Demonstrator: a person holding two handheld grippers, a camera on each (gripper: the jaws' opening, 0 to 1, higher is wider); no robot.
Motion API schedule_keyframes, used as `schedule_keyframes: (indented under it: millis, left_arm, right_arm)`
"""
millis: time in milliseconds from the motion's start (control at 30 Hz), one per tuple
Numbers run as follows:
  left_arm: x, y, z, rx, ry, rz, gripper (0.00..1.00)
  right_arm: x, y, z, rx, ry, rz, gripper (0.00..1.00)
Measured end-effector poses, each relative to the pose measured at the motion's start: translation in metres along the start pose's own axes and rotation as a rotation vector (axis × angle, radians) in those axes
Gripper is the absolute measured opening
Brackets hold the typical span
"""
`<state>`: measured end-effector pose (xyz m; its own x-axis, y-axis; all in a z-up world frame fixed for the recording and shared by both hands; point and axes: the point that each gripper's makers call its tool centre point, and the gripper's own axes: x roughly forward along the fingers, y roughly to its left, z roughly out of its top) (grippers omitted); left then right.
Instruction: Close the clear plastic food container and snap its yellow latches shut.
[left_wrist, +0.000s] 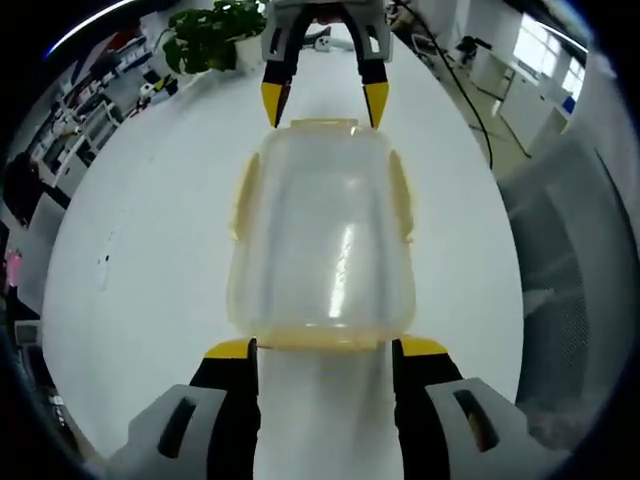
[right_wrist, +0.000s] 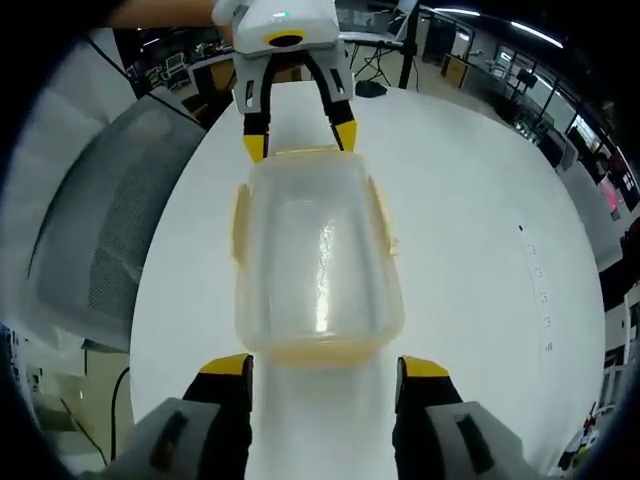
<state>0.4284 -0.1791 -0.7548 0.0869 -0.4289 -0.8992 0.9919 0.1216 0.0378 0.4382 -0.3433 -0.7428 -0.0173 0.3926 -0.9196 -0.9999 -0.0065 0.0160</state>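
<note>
The clear plastic food container (left_wrist: 322, 235) is seen lying on a white round table (left_wrist: 140, 250), with its lid already set on top. It sits between the two grippers, which face each other from opposite short ends.

In the left gripper view, the left gripper (left_wrist: 325, 347) is held wide open, its yellow tips just at the near end of the container and nothing gripped. The right gripper (left_wrist: 324, 103) appears at the far end, also spread apart, its tips beside the far yellow latch (left_wrist: 318, 125). In the right gripper view the same arrangement is shown from the other side: the right gripper (right_wrist: 325, 366) open at the near end, the left gripper (right_wrist: 298, 140) open at the far end.

The side latches (left_wrist: 243, 195) are seen flared outward from the walls, so they are judged not yet snapped. Whether the end latches are pressed down cannot be told. The closing is judged done; the latching appears still to be left.
</note>
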Motion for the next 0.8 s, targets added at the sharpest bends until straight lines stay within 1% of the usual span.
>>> schedule_keyframes:
  millis: [67,133,200,333,400,467,533,600,667,700,733,767,800]
  left_arm:
    - [0.0,0.003,-0.004,0.004,0.0,0.01,0.59]
    - [-0.002,0.003,-0.008,0.002,0.005,0.006,0.59]
    - [-0.004,0.003,-0.01,-0.003,0.006,0.003,0.6]
    - [-0.008,0.003,-0.009,-0.032,-0.018,0.002,0.61]
    - [-0.009,0.003,-0.009,-0.057,-0.028,0.001,0.61]
    - [-0.011,0.003,-0.007,-0.102,-0.049,-0.001,0.61]
    - [-0.013,0.003,-0.006,-0.146,-0.066,0.001,0.61]
    - [-0.016,0.005,-0.003,-0.203,-0.093,0.019,0.6]
    - [-0.018,0.006,-0.001,-0.232,-0.105,0.029,0.59]
    - [-0.019,0.006,0.003,-0.271,-0.127,0.032,0.59]
    - [-0.02,0.005,0.002,-0.284,-0.119,0.026,0.6]
    - [-0.02,0.006,0.0,-0.298,-0.109,0.039,0.6]
    - [-0.021,0.006,0.006,-0.34,-0.146,0.038,0.59]
  right_arm:
    - [0.0,0.0,0.001,0.004,-0.007,0.003,0.57]
    - [-0.001,0.0,0.001,0.01,-0.011,0.001,0.57]
    - [-0.002,0.0,0.001,0.015,-0.015,-0.003,0.58]
    - [-0.005,-0.001,0.002,0.033,-0.028,-0.007,0.59]
    - [-0.007,-0.002,0.004,0.057,-0.046,-0.01,0.59]
    - [-0.009,-0.002,0.007,0.089,-0.066,-0.014,0.59]
    - [-0.011,-0.002,0.007,0.102,-0.067,-0.021,0.58]
    - [-0.013,-0.001,0.011,0.161,-0.096,-0.021,0.58]
    - [-0.013,-0.001,0.013,0.186,-0.114,-0.023,0.57]
    - [-0.013,0.0,0.014,0.218,-0.124,-0.025,0.56]
    - [-0.013,0.0,0.015,0.228,-0.129,-0.025,0.55]
    - [-0.013,0.001,0.017,0.247,-0.142,-0.025,0.55]
    - [-0.013,-0.001,0.02,0.28,-0.159,-0.037,0.54]
